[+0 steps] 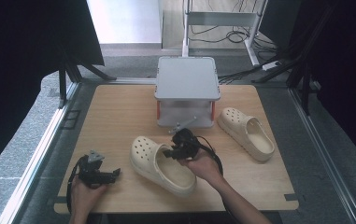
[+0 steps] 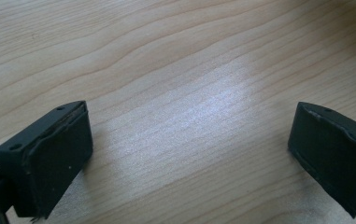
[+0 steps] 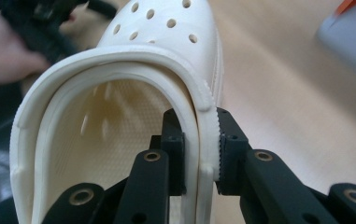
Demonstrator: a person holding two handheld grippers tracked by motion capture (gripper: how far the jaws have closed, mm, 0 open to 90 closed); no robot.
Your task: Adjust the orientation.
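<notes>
A: Any writing, brand or number you can read anywhere?

B: None. The two cream clogs, the near one (image 1: 161, 165) and the far one (image 1: 247, 133), bear holes and ridges but no legible mark.

A: And the grey box (image 1: 187, 91)?

B: Its lid is plain, no label or sign. The desk (image 1: 119, 116) carries wood grain, no lettering.

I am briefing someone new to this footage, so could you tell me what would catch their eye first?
First, the cream clog at the table's near middle, its side wall pinched by the right tongs. Its twin, the second clog, lies apart to the right, beside the grey lidded box at the far middle. The left tongs rest open over bare wooden table at the near left corner.
</notes>
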